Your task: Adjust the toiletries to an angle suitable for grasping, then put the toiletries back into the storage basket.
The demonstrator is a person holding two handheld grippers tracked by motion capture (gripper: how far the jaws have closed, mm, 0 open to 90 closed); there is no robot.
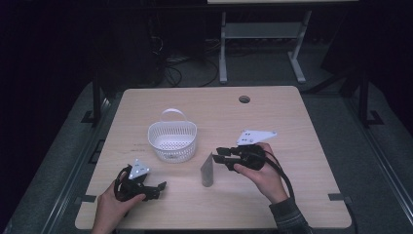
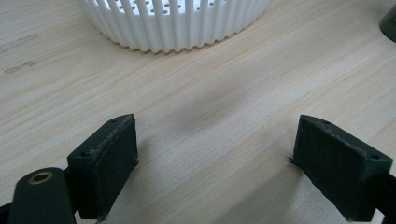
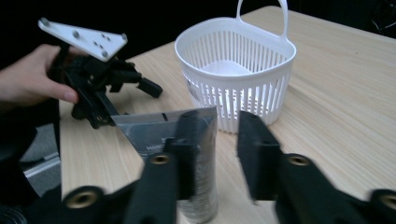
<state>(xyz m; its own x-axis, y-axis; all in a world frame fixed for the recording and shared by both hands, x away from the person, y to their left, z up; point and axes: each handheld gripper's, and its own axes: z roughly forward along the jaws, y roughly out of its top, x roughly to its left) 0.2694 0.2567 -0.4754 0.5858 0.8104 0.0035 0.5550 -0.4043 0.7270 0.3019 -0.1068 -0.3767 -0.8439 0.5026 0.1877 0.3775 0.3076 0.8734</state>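
- Two black two-jaw grippers are on the light wooden table (image 1: 292,195), one in each of the person's hands.
- The dark grey plastic tube (image 1: 208,170) stands up on its cap near the middle of the table, with its flat crimped end at the top. Its long axis goes straight up and down.
- The white plastic basket with slots and a loop handle (image 1: 173,140) sits just beyond the tube and a little to the left. The two are near each other and do not seem to touch.
- The right gripper (image 1: 220,154) is held above the table, just right of the tube's top, and its tips point left at it. Its jaws are parted, and the high view shows nothing between them.
- In the right gripper view the tube (image 3: 187,140) is partly hidden behind the left jaw, not in the gap between the two. So the gripper would need to shift a little for the tube to sit in the gap.
- The left gripper (image 1: 158,187) is low at the near left of the table, well apart from the tube. Its jaws are wide apart, with bare wood between them.
- The right hand (image 1: 260,173) is much nearer to the tube than the left hand (image 1: 109,204), so it is likely the one to grab it.
- The tube is tall and thin, so a bump could knock it over.
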